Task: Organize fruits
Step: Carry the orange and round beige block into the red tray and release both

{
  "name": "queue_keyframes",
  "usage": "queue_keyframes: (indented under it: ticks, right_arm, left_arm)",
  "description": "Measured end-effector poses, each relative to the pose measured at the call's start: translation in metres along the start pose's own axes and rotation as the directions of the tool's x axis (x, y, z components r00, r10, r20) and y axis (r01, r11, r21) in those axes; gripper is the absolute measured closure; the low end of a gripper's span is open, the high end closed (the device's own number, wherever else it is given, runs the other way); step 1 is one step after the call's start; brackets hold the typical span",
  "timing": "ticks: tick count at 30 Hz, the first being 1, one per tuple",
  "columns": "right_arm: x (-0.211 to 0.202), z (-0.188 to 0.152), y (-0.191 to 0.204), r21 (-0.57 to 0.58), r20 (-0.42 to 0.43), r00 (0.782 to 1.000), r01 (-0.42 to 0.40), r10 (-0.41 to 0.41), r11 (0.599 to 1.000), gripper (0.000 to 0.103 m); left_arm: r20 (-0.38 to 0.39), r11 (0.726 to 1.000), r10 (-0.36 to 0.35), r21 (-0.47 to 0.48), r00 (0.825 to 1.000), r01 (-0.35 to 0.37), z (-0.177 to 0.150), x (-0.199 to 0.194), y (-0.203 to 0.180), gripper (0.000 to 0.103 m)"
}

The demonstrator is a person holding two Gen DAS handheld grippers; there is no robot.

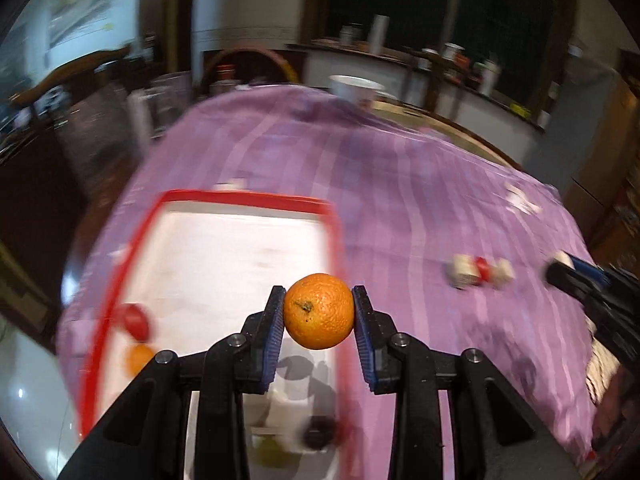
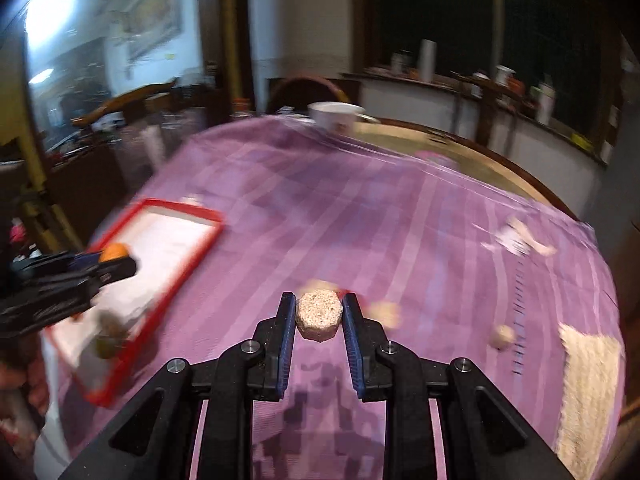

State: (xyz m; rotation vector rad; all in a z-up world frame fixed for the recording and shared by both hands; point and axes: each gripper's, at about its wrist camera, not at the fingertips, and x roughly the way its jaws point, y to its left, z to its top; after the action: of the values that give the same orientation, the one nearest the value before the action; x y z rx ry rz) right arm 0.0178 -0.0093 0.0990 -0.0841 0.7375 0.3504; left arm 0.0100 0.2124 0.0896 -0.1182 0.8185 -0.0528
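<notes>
My left gripper (image 1: 319,312) is shut on an orange (image 1: 319,311) and holds it above the right edge of a red-rimmed white tray (image 1: 240,248). In the tray lie a red fruit (image 1: 136,320), a second orange (image 1: 138,358), a dark fruit (image 1: 320,432) and a greenish fruit (image 1: 272,450). My right gripper (image 2: 319,316) is shut on a beige speckled block (image 2: 319,315) above the purple cloth. The left gripper with its orange (image 2: 114,251) shows over the tray (image 2: 160,240) in the right wrist view. The right gripper (image 1: 568,266) shows at the right edge of the left wrist view.
A purple striped cloth (image 1: 400,184) covers the round table. Beige pieces and a red piece (image 1: 482,270) lie on it, also seen in the right wrist view (image 2: 386,312). A white bowl (image 2: 334,114) stands at the far edge. A woven mat (image 2: 588,392) lies at the right.
</notes>
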Motion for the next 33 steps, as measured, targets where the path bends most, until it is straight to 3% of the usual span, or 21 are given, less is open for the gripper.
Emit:
queue_keyframes:
  ticks: [7, 14, 21, 23, 25, 29, 33]
  right_arm:
    - [0.039, 0.013, 0.094, -0.06, -0.056, 0.977, -0.209, 0.206, 0.976, 0.078]
    - [0.105, 0.007, 0.157, -0.125, -0.165, 0.952, -0.28, 0.259, 0.952, 0.078]
    - [0.141, 0.0, 0.165, -0.104, -0.22, 0.945, -0.27, 0.242, 0.957, 0.077]
    - [0.145, -0.001, 0.168, -0.111, -0.226, 0.944, -0.269, 0.24, 0.957, 0.076]
    - [0.146, 0.0, 0.173, -0.123, -0.222, 0.947, -0.266, 0.234, 0.956, 0.076]
    - [0.137, 0.004, 0.173, -0.131, -0.199, 0.953, -0.259, 0.23, 0.957, 0.073]
    - [0.115, 0.008, 0.158, -0.062, -0.155, 0.956, -0.261, 0.249, 0.963, 0.072]
  left_arm:
    - [-0.07, 0.988, 0.084, -0.128, 0.994, -0.092, 0.01, 0.018, 0.084, 0.071]
    - [-0.174, 0.979, 0.065, -0.179, 0.983, -0.097, 0.012, 0.059, 0.118, 0.071]
    - [-0.186, 0.98, 0.029, -0.188, 0.982, -0.065, 0.01, 0.069, 0.121, 0.07]
    - [-0.18, 0.98, 0.02, -0.192, 0.983, -0.055, 0.011, 0.068, 0.12, 0.055]
    - [-0.163, 0.977, 0.014, -0.208, 0.987, -0.048, 0.01, 0.062, 0.12, 0.048]
    - [-0.126, 0.976, 0.024, -0.212, 0.992, -0.051, 0.011, 0.044, 0.118, 0.043]
    - [-0.065, 0.975, 0.052, -0.213, 0.997, -0.064, 0.008, 0.011, 0.114, 0.036]
